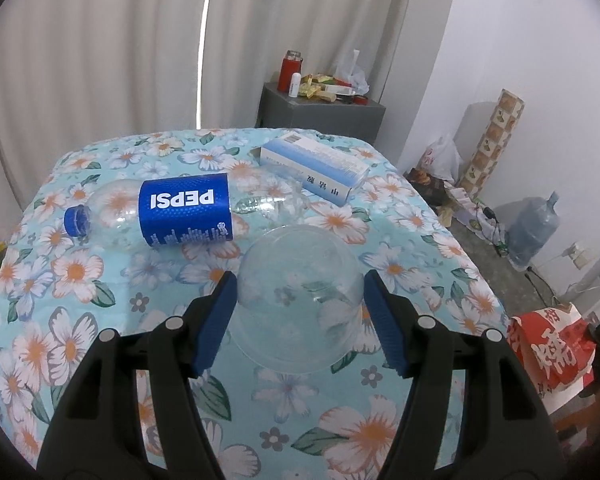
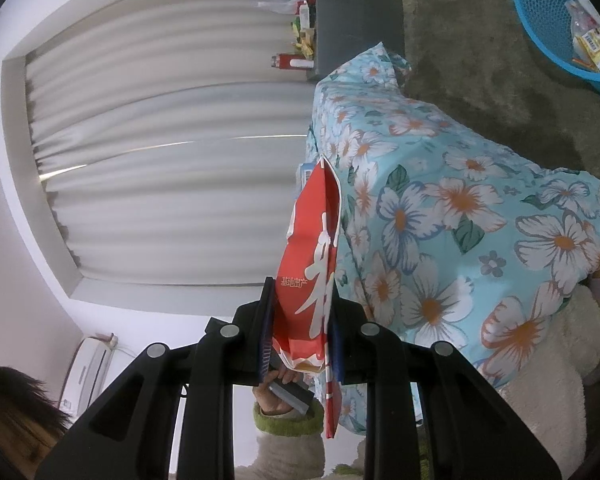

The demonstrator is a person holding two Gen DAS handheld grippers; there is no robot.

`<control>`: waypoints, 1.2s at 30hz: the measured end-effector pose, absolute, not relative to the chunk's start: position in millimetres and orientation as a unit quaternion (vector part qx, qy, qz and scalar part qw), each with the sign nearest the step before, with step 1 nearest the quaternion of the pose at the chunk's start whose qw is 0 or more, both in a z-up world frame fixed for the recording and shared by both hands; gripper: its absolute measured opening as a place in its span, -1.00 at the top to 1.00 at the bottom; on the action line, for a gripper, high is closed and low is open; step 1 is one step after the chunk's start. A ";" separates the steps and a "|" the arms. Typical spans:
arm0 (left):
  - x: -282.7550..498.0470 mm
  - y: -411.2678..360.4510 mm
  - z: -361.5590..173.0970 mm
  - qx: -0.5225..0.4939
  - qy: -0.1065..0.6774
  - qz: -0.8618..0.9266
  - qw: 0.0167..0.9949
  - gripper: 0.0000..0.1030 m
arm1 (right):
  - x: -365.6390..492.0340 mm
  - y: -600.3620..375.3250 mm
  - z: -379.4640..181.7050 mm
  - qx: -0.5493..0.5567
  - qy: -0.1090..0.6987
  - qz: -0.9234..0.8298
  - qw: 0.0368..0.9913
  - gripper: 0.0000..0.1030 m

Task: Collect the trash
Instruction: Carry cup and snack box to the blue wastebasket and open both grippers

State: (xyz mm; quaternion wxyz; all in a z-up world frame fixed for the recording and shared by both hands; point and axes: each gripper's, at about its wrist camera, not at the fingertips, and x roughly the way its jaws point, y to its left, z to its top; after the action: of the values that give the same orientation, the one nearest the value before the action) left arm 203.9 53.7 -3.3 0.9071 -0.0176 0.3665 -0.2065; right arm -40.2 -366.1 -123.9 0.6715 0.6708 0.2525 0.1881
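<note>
On the floral-cloth table point(image 1: 80, 280), a clear plastic dome lid point(image 1: 300, 296) lies between the blue pads of my left gripper point(image 1: 300, 292), which is open around it with a small gap on each side. Beyond it lie an empty Pepsi bottle point(image 1: 184, 210) on its side and a white-blue carton point(image 1: 320, 168). My right gripper point(image 2: 302, 304) is shut on a red bag with white characters point(image 2: 312, 264), held beside the table's edge; the bag also shows in the left wrist view point(image 1: 548, 352) at the right.
A blue basket point(image 2: 548, 12) with wrappers stands on the floor. A grey cabinet point(image 1: 320, 112) with a red flask and clutter stands behind the table. A water jug point(image 1: 534, 232), bags and a patterned roll stand along the right wall. Curtains hang behind.
</note>
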 end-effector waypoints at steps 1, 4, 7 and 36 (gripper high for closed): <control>203.1 53.8 -3.0 -0.018 0.366 -0.207 0.907 -0.19 | -40.3 -365.9 -123.6 0.671 0.253 0.189 0.671 0.55; 199.7 53.7 -0.7 -0.017 0.364 -0.210 0.907 -0.19 | -39.5 -365.4 -123.7 0.671 0.252 0.188 0.671 0.55; 198.0 52.8 2.8 -0.017 0.361 -0.214 0.908 -0.19 | -39.8 -365.2 -123.5 0.671 0.251 0.188 0.672 0.55; 176.8 -325.8 0.1 0.114 0.428 -0.476 0.760 -0.19 | -129.0 -528.1 -111.9 0.564 0.185 -0.191 0.782 0.55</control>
State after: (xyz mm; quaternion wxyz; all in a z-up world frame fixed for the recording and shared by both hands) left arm 176.8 -325.8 0.1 0.7602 0.1140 0.4277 -0.4757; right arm -129.0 -528.1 -111.9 0.7820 0.5638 0.1848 -0.1907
